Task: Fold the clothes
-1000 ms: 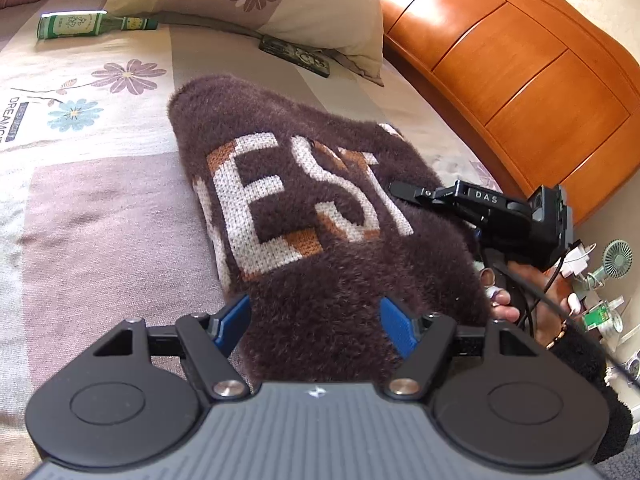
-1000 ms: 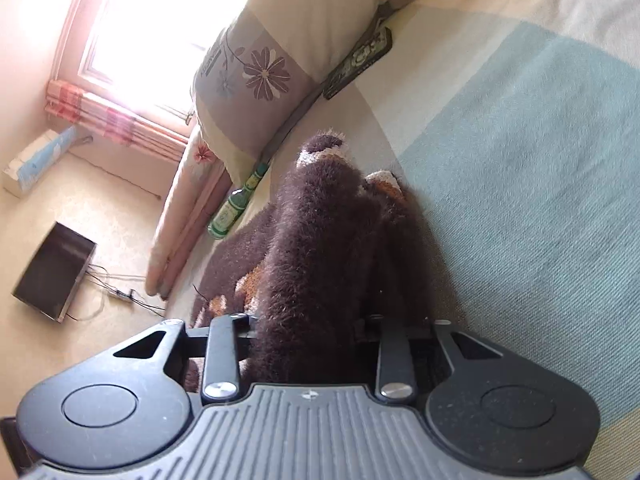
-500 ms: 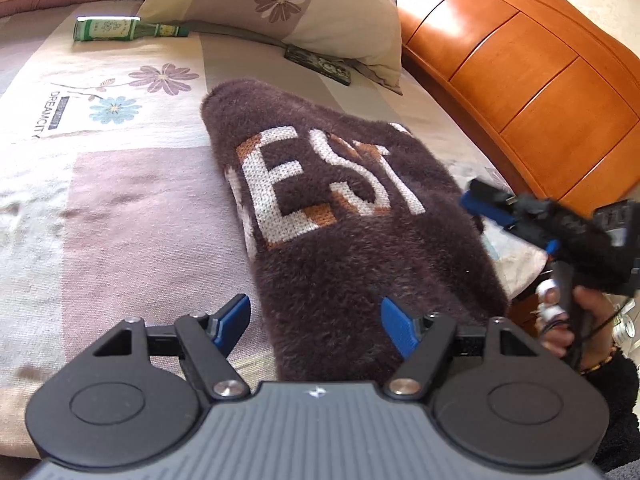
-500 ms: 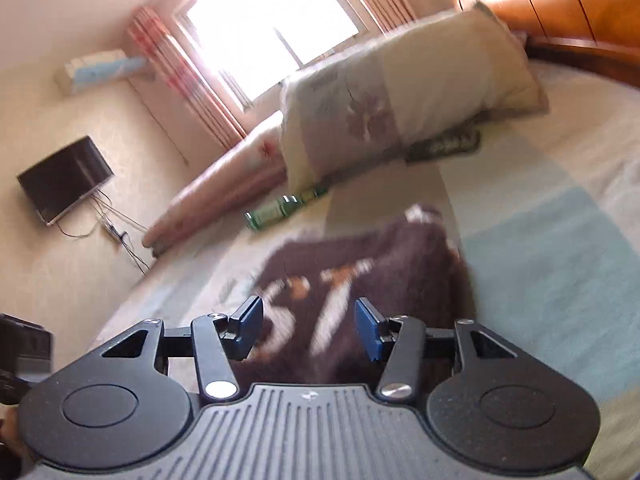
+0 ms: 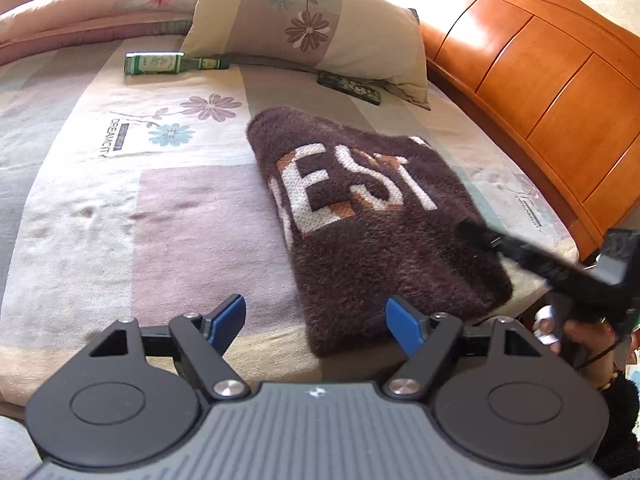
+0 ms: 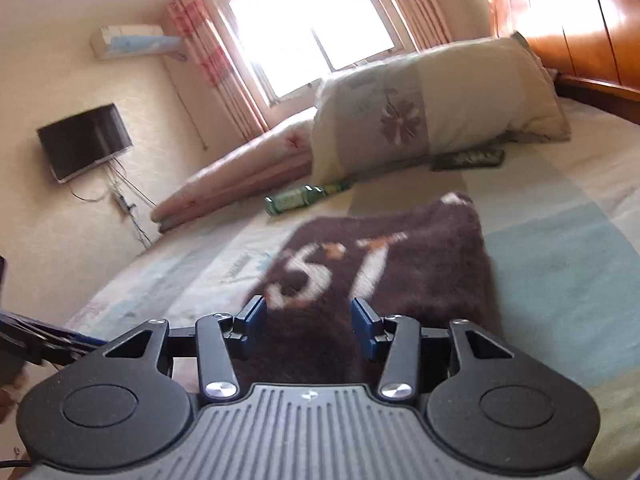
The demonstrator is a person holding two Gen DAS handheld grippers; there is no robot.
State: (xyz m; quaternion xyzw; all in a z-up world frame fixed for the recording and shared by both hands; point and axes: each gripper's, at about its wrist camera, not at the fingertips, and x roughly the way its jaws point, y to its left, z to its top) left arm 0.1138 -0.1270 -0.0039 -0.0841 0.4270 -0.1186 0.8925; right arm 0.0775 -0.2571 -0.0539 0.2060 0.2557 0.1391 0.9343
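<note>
On the patchwork bedspread (image 5: 120, 208), toward the side nearest the wooden headboard (image 5: 532, 80), lies a fuzzy dark-brown sweater (image 5: 384, 240), folded into a thick oblong with large white and orange knitted letters facing up. Its near end reaches almost to the edge of the mattress, and its far end points toward the flowered pillow (image 5: 312, 28). The left gripper (image 5: 316, 322) hangs just above the near end of the sweater with its blue-padded jaws spread wide and opening further; only the near left corner of the fabric shows in the gap, and neither pad touches it. The right gripper (image 6: 307, 326) hovers over the sweater's near right part, its jaws partly apart and closing, with brown pile seen between them but no pad pressing on it. In the left wrist view that right gripper appears as a blurred black bar at the sweater's right edge, gripped by a hand (image 5: 576, 332) with a dark fuzzy sleeve. Beyond the sweater, a dark remote control (image 5: 349, 87) lies half under the pillow's edge, and a green glass bottle (image 5: 172, 63) lies on its side to the pillow's left. A rolled pink quilt (image 5: 92, 8) runs along the far edge of the bed. A window with red-striped curtains (image 6: 312, 24) and a wall-mounted television (image 6: 85, 142) show in the right wrist view.
</note>
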